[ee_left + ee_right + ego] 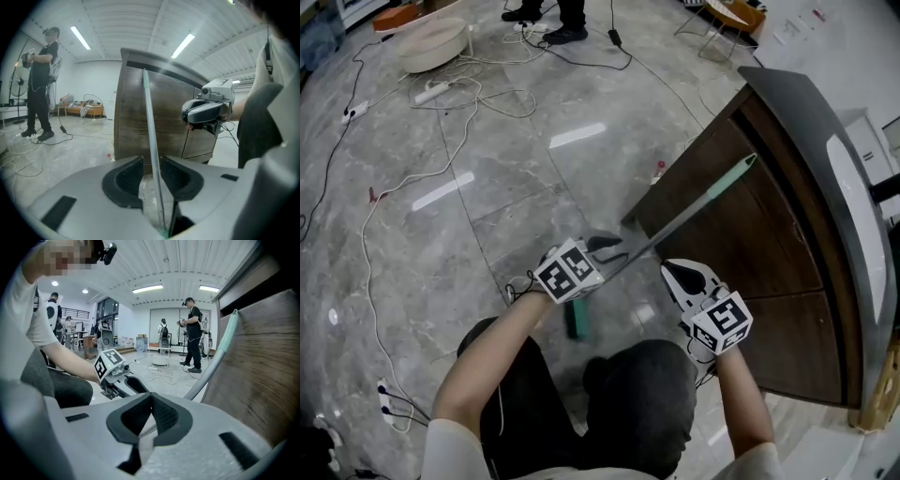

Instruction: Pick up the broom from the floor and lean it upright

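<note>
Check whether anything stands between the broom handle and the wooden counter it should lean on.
Nothing visible does. The broom handle already slants up to the wooden counter, its green tip seeming to touch the front panel. It passes loosely between the jaws of the left hand-held gripper.

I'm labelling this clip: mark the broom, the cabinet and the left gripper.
broom (675,218): head view, on the grey part of its handle.
cabinet (750,244): head view, on its brown wooden front.
left gripper (151,161): left gripper view, midway between its fingertips.
</note>
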Demonstrator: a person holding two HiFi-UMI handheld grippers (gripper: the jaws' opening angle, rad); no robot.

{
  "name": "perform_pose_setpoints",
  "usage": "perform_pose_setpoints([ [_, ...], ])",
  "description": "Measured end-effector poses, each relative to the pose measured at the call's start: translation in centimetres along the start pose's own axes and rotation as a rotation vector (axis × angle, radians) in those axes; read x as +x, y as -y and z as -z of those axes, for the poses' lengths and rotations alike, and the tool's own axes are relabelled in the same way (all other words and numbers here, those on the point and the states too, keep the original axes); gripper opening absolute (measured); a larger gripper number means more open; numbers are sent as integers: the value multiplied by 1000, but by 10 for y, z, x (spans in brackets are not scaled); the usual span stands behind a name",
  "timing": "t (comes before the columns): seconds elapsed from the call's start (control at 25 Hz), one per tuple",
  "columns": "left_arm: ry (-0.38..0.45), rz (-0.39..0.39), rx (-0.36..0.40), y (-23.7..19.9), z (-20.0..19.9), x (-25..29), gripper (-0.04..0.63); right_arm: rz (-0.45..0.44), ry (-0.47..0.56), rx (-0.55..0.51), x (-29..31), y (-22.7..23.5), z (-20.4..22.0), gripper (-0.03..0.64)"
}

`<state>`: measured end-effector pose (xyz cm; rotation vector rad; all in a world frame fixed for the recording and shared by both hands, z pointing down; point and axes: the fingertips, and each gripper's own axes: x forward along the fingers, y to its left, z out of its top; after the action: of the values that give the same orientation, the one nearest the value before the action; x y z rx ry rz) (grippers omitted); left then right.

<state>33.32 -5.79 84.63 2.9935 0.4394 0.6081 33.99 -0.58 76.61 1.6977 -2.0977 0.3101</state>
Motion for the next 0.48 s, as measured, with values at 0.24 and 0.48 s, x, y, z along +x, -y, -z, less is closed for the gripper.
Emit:
perform_pose_setpoints([
  [0.24, -18, -36, -29, -15, 33, -40, 88, -37, 5, 17, 28, -12, 7, 0],
  [0.48, 35, -75, -58, -28, 42, -73, 63, -75, 29, 38, 56, -19, 15, 0],
])
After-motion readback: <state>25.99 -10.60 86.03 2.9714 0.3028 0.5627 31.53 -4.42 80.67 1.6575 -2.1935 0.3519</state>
